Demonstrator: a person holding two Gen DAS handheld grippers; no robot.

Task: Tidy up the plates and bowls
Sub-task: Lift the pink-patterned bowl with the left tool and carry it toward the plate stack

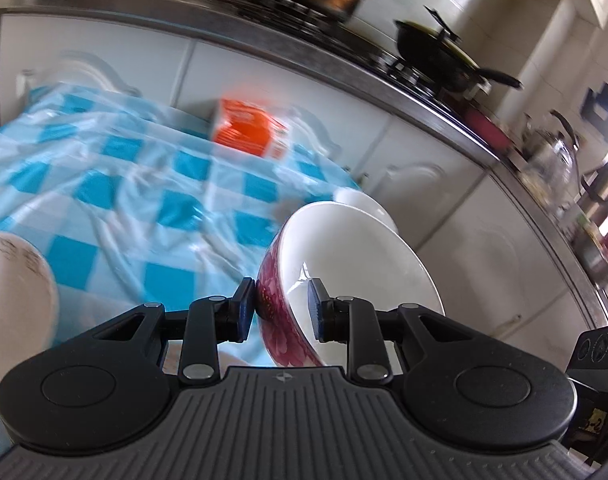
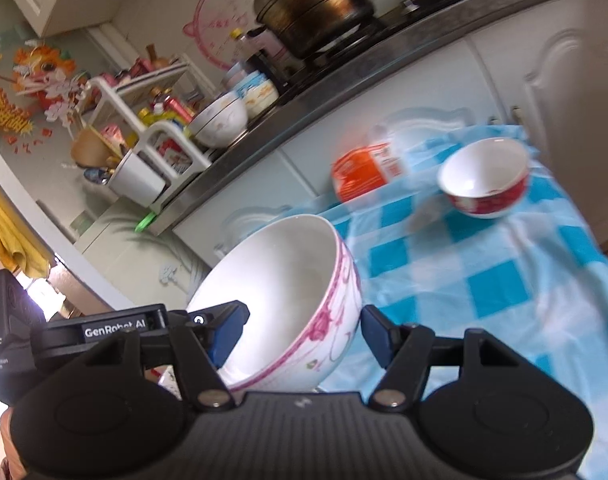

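While the left gripper (image 1: 282, 310) is pinching the wall of a red-patterned bowl (image 1: 344, 264), one pad is pressing on the flowered outside and the other on the white inside, and the bowl is tilting up ahead of the fingers. Beyond it the blue checked cloth (image 1: 116, 176) is covering the tabletop, with an orange packet (image 1: 248, 126) lying farther out. The right gripper (image 2: 300, 330) is straddling a white bowl with pink flowers (image 2: 292, 288): its left finger is sitting inside the rim, its right finger just outside the wall, though whether both pads are pressing I cannot tell. Ahead and right of those fingers a small red bowl (image 2: 486, 178) is resting on the cloth
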